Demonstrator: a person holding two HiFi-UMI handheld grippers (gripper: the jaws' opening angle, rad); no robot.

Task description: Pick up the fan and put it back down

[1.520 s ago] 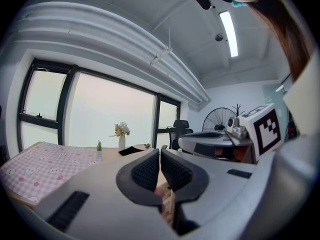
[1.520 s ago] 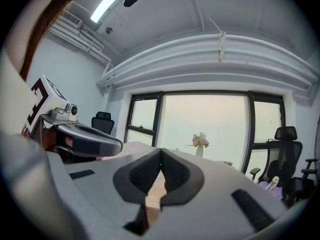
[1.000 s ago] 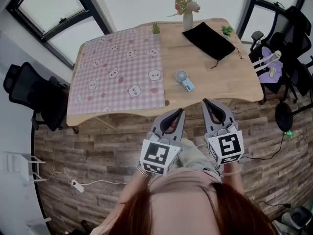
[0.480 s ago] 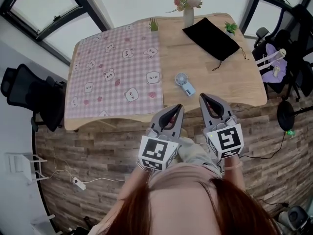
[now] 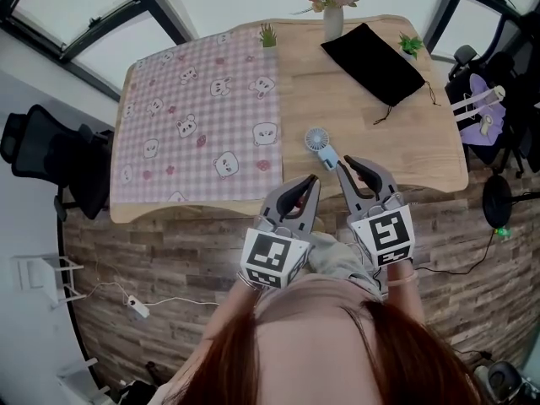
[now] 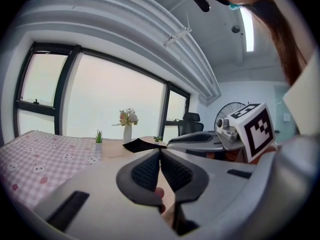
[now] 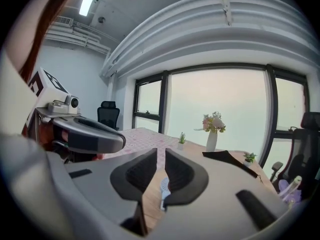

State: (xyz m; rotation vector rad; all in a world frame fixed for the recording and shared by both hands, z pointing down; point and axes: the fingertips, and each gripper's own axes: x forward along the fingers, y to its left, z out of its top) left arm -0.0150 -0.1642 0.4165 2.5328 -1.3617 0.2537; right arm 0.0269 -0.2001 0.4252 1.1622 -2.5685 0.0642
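A small pale-blue hand fan (image 5: 319, 140) lies flat on the wooden table (image 5: 354, 108), near its front edge, handle pointing toward me. My right gripper (image 5: 347, 164) hovers just short of the handle's end. Its jaws have just been opening and stand a narrow slit apart with nothing between them. In the right gripper view (image 7: 161, 154) the fan (image 7: 164, 186) shows through that slit, farther out on the table. My left gripper (image 5: 313, 179) is over the table's front edge, left of the fan, and its pads (image 6: 147, 171) meet, shut and empty.
A pink checked cloth (image 5: 198, 108) covers the table's left half. A black pouch (image 5: 374, 51), a vase of flowers (image 5: 332, 15) and two small potted plants (image 5: 268, 35) stand at the back. Office chairs (image 5: 51, 154) flank the table; a cable (image 5: 181, 298) runs across the floor.
Both grippers have moved forward from in front of the table to its front edge. The right gripper's tips now sit close to the fan's handle, and its jaws have parted slightly.
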